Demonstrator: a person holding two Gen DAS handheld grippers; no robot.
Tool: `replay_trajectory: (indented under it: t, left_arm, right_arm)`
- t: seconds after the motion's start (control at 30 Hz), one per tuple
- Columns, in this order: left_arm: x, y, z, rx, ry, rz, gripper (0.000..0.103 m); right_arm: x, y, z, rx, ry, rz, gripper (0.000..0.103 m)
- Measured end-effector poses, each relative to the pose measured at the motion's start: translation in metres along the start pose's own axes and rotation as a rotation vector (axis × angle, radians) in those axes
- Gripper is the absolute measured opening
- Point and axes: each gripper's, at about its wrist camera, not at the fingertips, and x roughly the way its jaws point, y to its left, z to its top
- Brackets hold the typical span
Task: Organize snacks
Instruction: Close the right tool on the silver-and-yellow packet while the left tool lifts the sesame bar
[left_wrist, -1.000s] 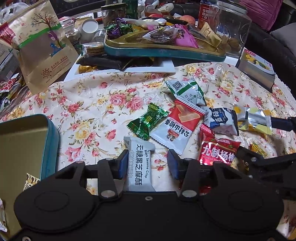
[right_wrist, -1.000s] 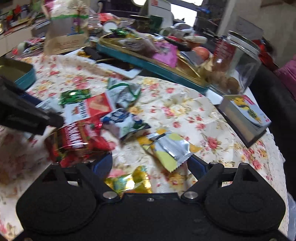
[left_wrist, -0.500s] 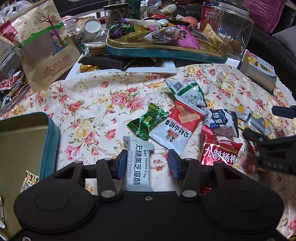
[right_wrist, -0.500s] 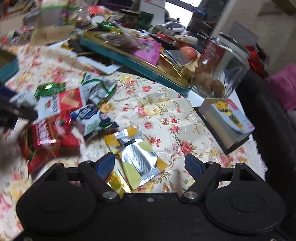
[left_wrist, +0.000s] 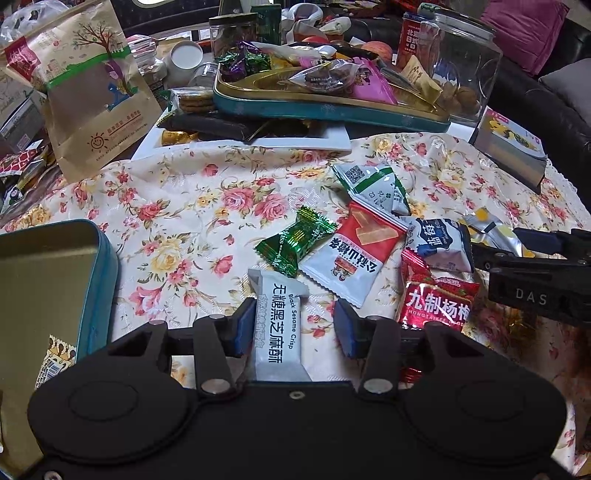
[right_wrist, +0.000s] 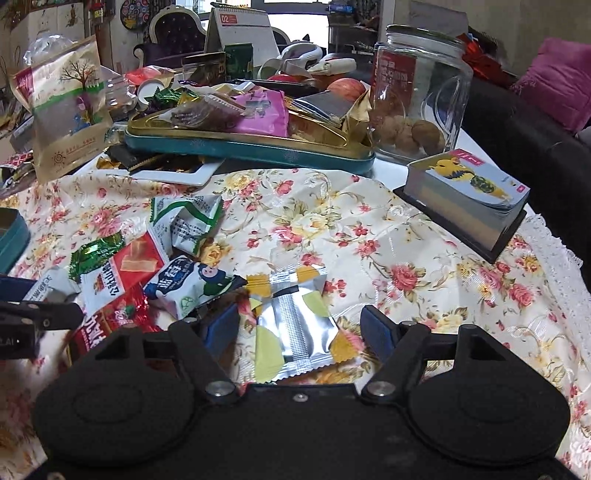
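Loose snack packets lie on the floral cloth (left_wrist: 192, 206). A grey sesame crisp bar (left_wrist: 277, 332) lies between the blue pads of my left gripper (left_wrist: 295, 328). Its jaws are closing: the left pad is at the bar's edge, the right pad stands apart. A silver and yellow packet (right_wrist: 295, 325) lies between the pads of my right gripper (right_wrist: 299, 328). These jaws are closing too, with gaps on both sides. Beside them lie a green candy (left_wrist: 295, 240), a red and white packet (left_wrist: 354, 254), a blue and white packet (right_wrist: 192, 284) and a red plum packet (left_wrist: 436, 302).
An open teal tin (left_wrist: 107, 266) stands at the left. A teal tray (left_wrist: 325, 110) heaped with snacks sits at the back, a brown paper bag (left_wrist: 88, 85) to its left. At the right are a glass jar (right_wrist: 421, 85) and a card box (right_wrist: 469, 199).
My right gripper has moved right, from the red packets to the silver and yellow packet, rolled level, and its jaws have narrowed. The left gripper stayed over the sesame bar and narrowed slightly.
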Motion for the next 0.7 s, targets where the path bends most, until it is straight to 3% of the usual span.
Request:
replay_trajectory:
  t: [0.23, 0.5, 0.7]
  left_arm:
    - [-0.004, 0.013, 0.000, -0.042, 0.018, -0.025, 0.031]
    - [-0.012, 0.019, 0.000, -0.073, 0.057, -0.064, 0.028]
    - [-0.036, 0.016, 0.011, -0.067, 0.018, -0.081, 0.028]
  right_arm:
    - [-0.003, 0.010, 0.001, -0.014, 0.004, 0.019, 0.046]
    - [-0.008, 0.005, 0.004, 0.094, 0.041, 0.015, 0.042]
    - [-0.014, -0.021, 0.007, 0.360, 0.090, 0.046, 0.041]
